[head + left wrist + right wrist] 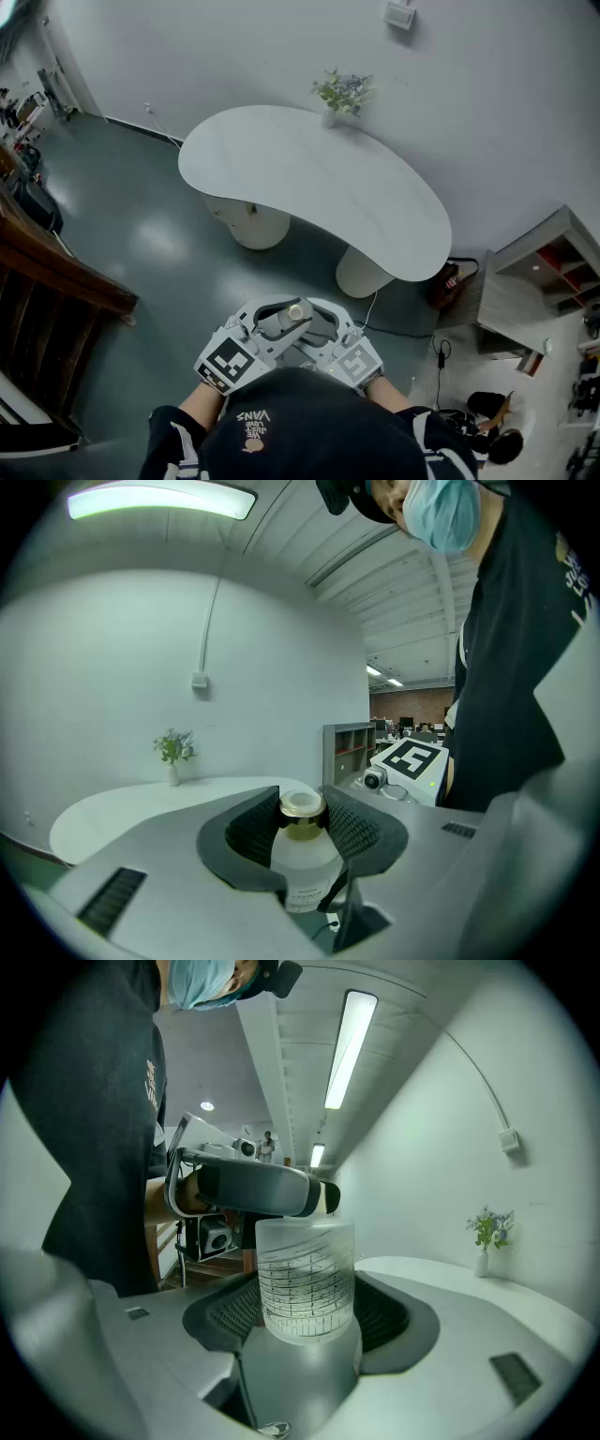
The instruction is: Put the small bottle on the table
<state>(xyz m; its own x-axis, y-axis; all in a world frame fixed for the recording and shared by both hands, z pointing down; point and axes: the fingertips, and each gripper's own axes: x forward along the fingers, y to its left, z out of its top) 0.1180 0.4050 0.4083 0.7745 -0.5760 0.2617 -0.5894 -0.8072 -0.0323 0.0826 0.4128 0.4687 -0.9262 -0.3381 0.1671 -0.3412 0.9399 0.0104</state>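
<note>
The small bottle [305, 855], pale with a gold cap [302, 805] and a label, stands upright between the jaws of my left gripper [305, 819], which is shut on it. In the head view its gold cap [296, 311] shows between both grippers, held close to the body and short of the white kidney-shaped table [309, 187]. My right gripper [307, 1309] has its jaws wide and is shut on a bigger grey bottle [305, 1372] topped with a frosted graduated cup [306, 1279]. The left gripper [253, 1190] hangs just beyond that cup.
A small vase of greenery [342, 94] stands at the table's far edge by the wall. A grey shelf unit [544, 272] is at the right, a dark wooden railing [52, 267] at the left. A cable [441, 361] and dark objects lie on the floor at lower right.
</note>
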